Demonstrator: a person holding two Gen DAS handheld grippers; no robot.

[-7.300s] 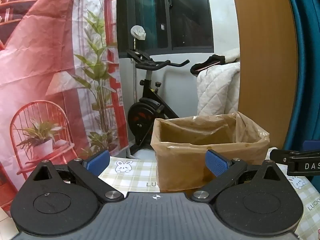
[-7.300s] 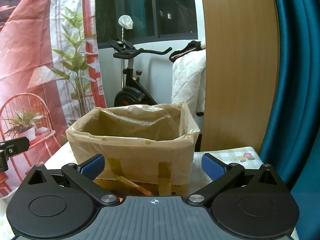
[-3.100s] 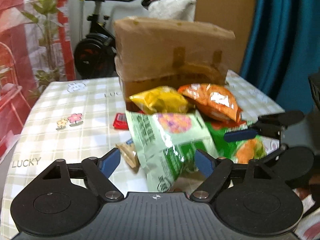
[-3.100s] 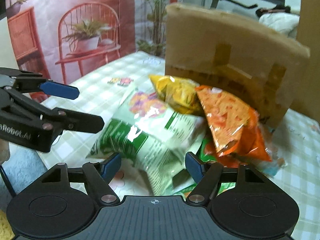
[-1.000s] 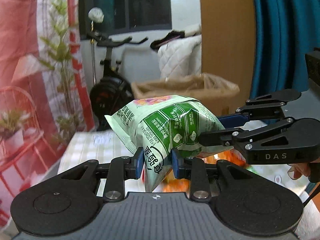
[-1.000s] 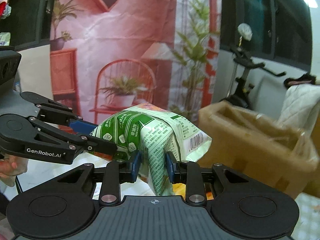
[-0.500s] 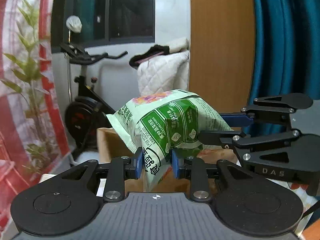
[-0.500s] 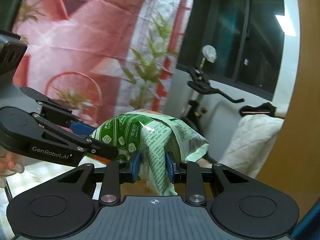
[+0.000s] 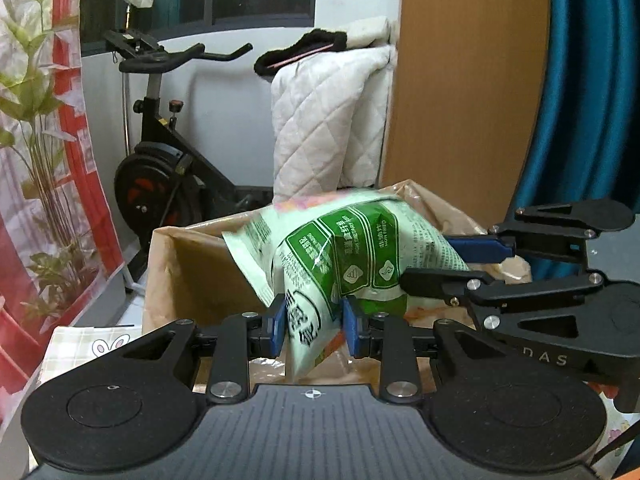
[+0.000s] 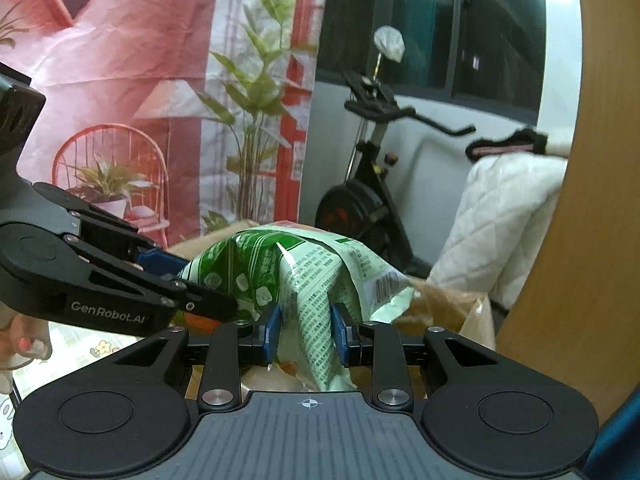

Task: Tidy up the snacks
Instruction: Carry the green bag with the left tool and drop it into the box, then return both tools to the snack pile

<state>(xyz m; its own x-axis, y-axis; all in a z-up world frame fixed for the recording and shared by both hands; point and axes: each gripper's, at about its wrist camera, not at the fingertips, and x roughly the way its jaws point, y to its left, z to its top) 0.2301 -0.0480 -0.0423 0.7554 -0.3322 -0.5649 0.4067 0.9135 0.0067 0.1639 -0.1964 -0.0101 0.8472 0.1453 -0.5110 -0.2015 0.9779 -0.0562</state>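
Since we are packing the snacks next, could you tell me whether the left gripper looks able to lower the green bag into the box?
Probably yes: the left gripper holds the green bag right at the open box, nothing between.

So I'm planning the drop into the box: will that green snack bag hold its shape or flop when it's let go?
Probably floppy: the green snack bag creases where the left tool and the right tool pinch it. It looks puffed and light, so it should fall softly into the cardboard box. Its glossy film may be slippery.
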